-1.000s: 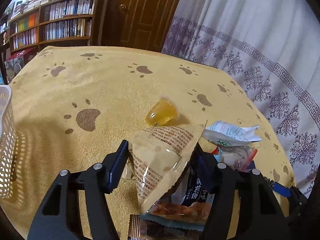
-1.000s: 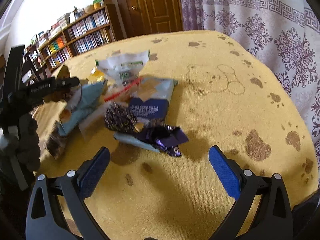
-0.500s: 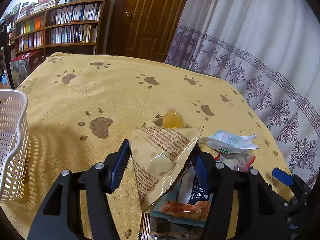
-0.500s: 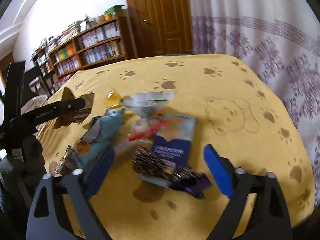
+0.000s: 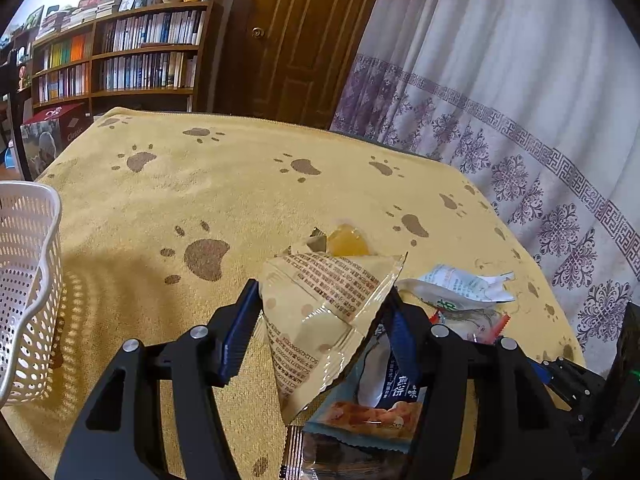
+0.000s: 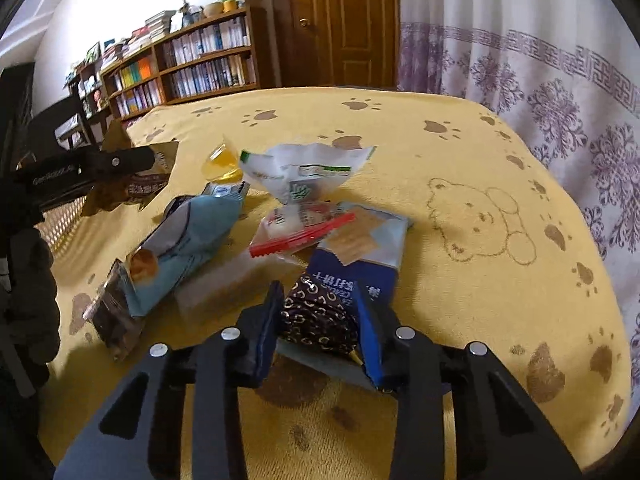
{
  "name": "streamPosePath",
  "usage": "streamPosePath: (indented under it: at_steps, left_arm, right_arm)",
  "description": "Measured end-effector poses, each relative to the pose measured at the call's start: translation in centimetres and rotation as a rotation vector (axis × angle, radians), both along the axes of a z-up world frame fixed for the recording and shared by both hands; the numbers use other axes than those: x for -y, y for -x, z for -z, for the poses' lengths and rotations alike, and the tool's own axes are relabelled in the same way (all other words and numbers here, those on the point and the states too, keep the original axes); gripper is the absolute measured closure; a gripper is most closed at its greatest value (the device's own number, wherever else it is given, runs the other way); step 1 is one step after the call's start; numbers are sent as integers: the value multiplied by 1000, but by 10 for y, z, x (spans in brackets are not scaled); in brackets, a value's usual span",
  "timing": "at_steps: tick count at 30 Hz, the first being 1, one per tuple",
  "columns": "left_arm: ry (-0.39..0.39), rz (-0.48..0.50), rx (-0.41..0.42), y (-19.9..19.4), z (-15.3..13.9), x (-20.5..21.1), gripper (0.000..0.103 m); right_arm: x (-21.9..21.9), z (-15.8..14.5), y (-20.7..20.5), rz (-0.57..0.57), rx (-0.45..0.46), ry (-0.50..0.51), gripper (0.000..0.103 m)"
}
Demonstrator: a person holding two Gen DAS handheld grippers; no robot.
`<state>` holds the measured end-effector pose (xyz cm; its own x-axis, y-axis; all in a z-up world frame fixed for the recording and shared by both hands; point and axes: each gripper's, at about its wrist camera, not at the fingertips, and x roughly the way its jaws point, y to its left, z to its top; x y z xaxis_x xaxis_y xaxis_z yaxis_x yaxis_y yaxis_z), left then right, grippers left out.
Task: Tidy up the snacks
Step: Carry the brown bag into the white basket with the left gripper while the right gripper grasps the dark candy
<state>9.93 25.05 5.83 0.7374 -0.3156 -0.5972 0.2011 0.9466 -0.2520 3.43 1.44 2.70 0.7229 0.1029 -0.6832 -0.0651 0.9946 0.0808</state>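
My left gripper [image 5: 320, 326] is shut on a tan printed snack packet [image 5: 316, 300], held in the air above the yellow towel. In the right wrist view that gripper [image 6: 120, 162] and the packet [image 6: 136, 188] hang over the white basket [image 6: 60, 220]. My right gripper [image 6: 318, 324] is shut on a dark purple patterned packet [image 6: 316, 308] at the near edge of the snack pile. The pile holds a light blue packet [image 6: 188, 236], a white packet [image 6: 308, 168], a red-striped clear packet [image 6: 300, 228], a navy packet [image 6: 360, 268] and a yellow jelly cup [image 6: 222, 160].
The white perforated basket [image 5: 28, 280] stands at the left edge of the paw-print towel [image 5: 200, 184]. A patterned curtain [image 5: 520, 120] hangs to the right; a bookshelf [image 5: 120, 64] and door stand behind. A person's dark sleeve [image 6: 28, 304] is at the left.
My right gripper has moved forward to the pile and gone from wide open to shut on the purple packet. The left gripper has risen with the tan packet.
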Motion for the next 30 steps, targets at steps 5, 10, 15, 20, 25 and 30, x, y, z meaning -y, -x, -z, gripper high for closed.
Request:
streamPosePath:
  at_steps: [5,10,15,20,25,30]
  left_arm:
    - [11,-2,22,4,-7,-3,41]
    - [-10,-41,69,11,-19,-8,41]
    - [-44,-115,126,20,-37,-20,41]
    - [-99,-228,187,32,-57,-43,41]
    - [-153,-340,219,44,-71,-76,41]
    - [-181,-442,230,56,-81,-115,41]
  right_arm:
    - [-2,-13,12,5,39,-25,68]
    - [-5,-25,23,-2,64,-44,68]
    - [-11,-29,30,-21,71,-60,68]
    - [-20,-35,32,-43,73,-68,68]
    - [-32,-38,34,-71,77,-69,68]
    - [-47,-39,33,-99,76,-77,68]
